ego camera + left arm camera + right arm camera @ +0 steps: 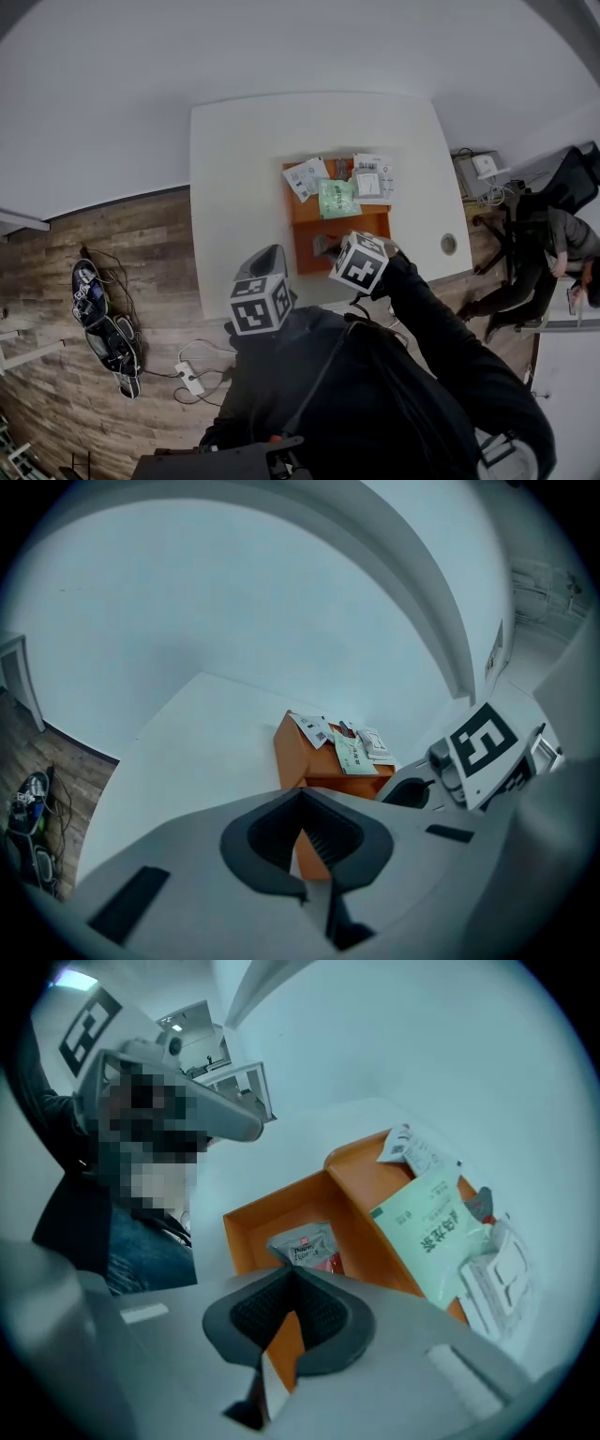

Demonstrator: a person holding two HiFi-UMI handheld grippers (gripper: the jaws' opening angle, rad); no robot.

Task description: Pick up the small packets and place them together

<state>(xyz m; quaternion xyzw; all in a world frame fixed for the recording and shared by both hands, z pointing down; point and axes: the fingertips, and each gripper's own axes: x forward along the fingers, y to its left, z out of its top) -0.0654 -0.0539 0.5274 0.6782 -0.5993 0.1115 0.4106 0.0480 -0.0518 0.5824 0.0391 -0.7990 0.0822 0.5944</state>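
An orange box (309,214) lies open on the white table (234,187). On its far half lie a white packet (305,176), a green packet (337,198) and more white packets (372,176). In its near tray lies a silver and red packet (305,1244). My right gripper (292,1283) points steeply down over that tray, shut, and the silver packet's near edge runs in between its tips. The green packet (427,1232) lies to its right. My left gripper (300,832) hangs shut with nothing in it at the table's near edge, left of the box (291,752).
A round cable hole (448,245) sits at the table's right edge. A person (562,244) sits on a chair at the far right beside a small white device (478,169). Shoes (103,319) and a power strip (190,377) lie on the wooden floor at the left.
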